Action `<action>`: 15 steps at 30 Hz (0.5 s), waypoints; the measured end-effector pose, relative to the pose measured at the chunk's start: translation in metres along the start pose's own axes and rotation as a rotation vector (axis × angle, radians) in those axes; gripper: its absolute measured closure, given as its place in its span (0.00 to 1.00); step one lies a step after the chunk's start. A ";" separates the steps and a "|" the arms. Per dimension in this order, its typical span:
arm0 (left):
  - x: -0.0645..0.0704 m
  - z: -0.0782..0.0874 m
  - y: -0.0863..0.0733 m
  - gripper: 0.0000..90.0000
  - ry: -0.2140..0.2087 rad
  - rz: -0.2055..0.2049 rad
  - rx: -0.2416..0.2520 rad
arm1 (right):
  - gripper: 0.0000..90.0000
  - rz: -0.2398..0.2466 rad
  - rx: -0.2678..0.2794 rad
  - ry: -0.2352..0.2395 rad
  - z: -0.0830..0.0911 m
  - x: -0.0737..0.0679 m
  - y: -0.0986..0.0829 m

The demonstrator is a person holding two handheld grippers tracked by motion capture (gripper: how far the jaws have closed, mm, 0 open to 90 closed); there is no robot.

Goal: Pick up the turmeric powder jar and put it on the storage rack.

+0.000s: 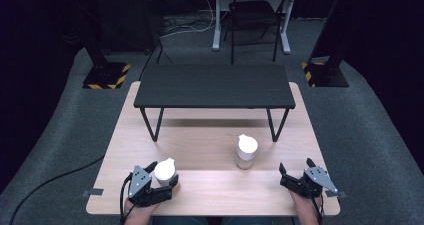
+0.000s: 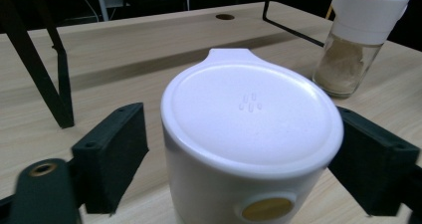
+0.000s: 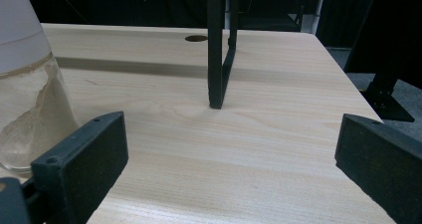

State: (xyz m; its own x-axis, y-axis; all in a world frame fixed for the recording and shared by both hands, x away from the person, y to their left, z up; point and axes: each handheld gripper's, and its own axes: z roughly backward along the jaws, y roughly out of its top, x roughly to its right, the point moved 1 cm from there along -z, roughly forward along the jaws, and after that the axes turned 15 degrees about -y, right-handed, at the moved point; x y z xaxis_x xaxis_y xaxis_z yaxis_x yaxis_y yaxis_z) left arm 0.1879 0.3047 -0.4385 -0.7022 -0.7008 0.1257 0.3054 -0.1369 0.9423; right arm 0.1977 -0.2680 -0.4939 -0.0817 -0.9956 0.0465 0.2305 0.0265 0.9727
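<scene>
Left gripper [image 1: 159, 181]: jaws wide open, flanking the white-lidded jar [image 2: 251, 149] for a side grasp, not yet touching.
Right gripper [image 1: 300, 175]: jaws wide open, empty, waiting near the spice jar [image 1: 247, 152].

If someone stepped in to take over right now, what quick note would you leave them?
Left gripper: open, jaws either side of the near white-lidded jar; a gap shows on one side, so no grip yet.
Right gripper: open, holding nothing, low over the table at its near right.
Second jar, with tan powder, stands upright mid-table in front of the black shelf.
Done: left gripper lined up on the near jar.
Left: probably close and lift.
</scene>
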 end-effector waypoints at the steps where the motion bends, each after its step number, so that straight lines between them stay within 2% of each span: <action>1: -0.002 0.000 -0.001 0.25 -0.010 -0.001 -0.002 | 0.00 0.000 0.001 0.000 0.000 0.000 0.000; 2: -0.002 0.001 -0.002 0.29 -0.019 -0.006 0.005 | 0.00 -0.001 0.001 0.000 0.000 0.000 0.000; 3: 0.000 0.000 -0.003 0.33 -0.010 -0.019 0.004 | 0.00 0.000 0.000 0.001 0.000 0.000 0.000; 15: 0.001 0.000 -0.003 0.33 -0.009 -0.030 0.004 | 0.00 -0.003 0.002 0.002 0.000 0.000 0.000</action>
State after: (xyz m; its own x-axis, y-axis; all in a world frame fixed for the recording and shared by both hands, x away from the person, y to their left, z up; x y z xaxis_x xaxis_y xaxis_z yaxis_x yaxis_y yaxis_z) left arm 0.1861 0.3048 -0.4412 -0.7169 -0.6899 0.0999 0.2810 -0.1548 0.9471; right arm 0.1975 -0.2685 -0.4942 -0.0808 -0.9958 0.0436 0.2287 0.0241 0.9732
